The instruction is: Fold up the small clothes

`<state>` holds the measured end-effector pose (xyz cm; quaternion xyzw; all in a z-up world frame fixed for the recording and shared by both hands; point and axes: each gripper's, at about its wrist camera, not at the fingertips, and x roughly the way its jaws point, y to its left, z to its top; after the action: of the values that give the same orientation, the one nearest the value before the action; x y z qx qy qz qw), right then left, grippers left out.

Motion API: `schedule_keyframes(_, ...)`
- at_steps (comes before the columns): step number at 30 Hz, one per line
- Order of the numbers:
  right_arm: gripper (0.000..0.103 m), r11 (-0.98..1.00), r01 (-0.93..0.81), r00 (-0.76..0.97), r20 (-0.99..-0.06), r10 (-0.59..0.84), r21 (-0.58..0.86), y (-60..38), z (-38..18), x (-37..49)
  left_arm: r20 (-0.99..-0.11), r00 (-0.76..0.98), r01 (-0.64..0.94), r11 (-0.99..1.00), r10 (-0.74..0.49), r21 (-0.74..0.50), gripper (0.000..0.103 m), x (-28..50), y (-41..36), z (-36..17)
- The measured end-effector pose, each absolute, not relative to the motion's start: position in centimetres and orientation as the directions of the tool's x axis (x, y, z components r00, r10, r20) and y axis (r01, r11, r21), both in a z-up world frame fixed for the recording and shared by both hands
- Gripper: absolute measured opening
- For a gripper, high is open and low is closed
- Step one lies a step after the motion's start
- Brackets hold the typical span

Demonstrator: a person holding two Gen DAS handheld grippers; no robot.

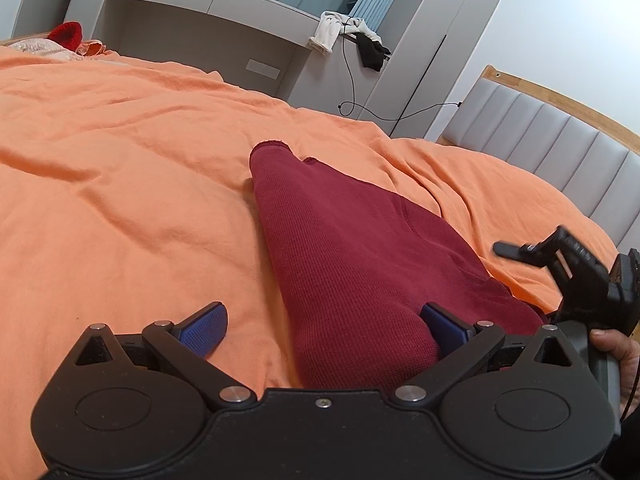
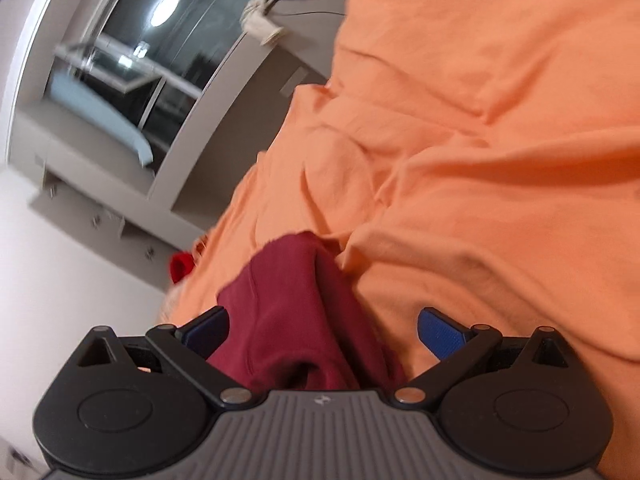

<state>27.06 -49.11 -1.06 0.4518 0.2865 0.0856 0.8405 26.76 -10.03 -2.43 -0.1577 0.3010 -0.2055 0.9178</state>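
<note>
On orange bedding [image 1: 120, 160], maroon garment [image 1: 340, 248] between both gaping tools, left tool [image 1: 324, 326], right tool [image 2: 322, 330].

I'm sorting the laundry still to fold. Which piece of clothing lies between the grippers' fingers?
The dark red garment on the orange bedsheet. The white garment and black garment hang far off on the cabinet ledge; a bright red item sits at the bed's far corner.

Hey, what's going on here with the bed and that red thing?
A person is working a dark red garment on an orange bedsheet with two handheld grippers. The left gripper and right gripper both have open jaws at the garment's near end, neither clamped. It lies narrow, apparently partly folded.
</note>
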Motion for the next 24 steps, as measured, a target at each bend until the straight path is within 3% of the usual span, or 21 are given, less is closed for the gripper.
schedule_keyframes(7,0.068,0.628,0.101,0.811,-0.430,0.397,0.772,-48.9,-0.8,28.4,-0.485,0.734,0.284,0.864,-0.475,-0.417,0.103,26.7,-9.9,-2.4)
schedule_keyframes(9,0.044,0.641,0.084,0.807,-0.430,0.406,0.763,-48.7,-0.6,29.1,-0.484,0.733,0.284,0.862,-0.477,-0.420,0.103,26.8,-9.9,-2.4)
schedule_keyframes(13,0.022,0.704,0.040,0.811,-0.435,0.391,0.709,-48.1,0.4,30.1,-0.483,0.733,0.284,0.861,-0.479,-0.422,0.103,26.9,-9.9,-2.6)
schedule_keyframes(24,0.011,0.860,-0.112,0.879,-0.354,0.319,0.497,-44.4,4.4,28.6,-0.477,0.737,0.283,0.860,-0.478,-0.424,0.103,26.9,-9.9,-2.9)
